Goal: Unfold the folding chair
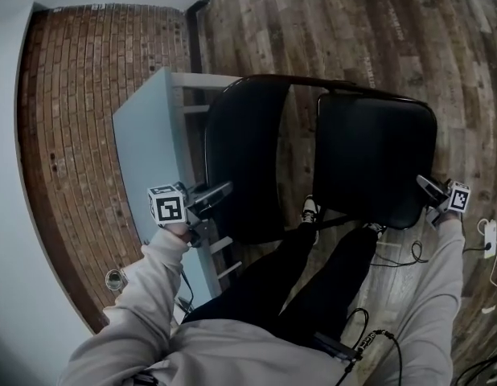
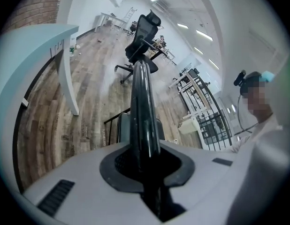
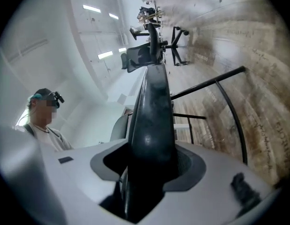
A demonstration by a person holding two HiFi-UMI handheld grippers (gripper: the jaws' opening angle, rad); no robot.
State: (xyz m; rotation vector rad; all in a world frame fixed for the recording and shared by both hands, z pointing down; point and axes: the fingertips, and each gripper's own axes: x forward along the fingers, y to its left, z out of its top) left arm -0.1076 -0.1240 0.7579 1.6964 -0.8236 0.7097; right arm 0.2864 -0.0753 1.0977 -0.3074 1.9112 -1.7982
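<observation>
1. Floor (image 1: 353,30): open boards beyond the chair and to its right. There is ample room for moving on those sides.
2. Chair (image 1: 256,135): stands just ahead of the person's legs, its width running left to right between both tongs. The seat (image 1: 373,155) lies swung down, near level. Judged almost fully unfolded.
3. Surface (image 1: 152,127): its edge sits just beside the chair's left side, so clearance is tight there.
4. Left tongs (image 1: 220,194): narrow, clamped on the frame tube (image 2: 141,102).
5. Right tongs (image 1: 431,190): wide, standing around the seat's right edge with no press evident. This hand is better placed for a final push down.
</observation>
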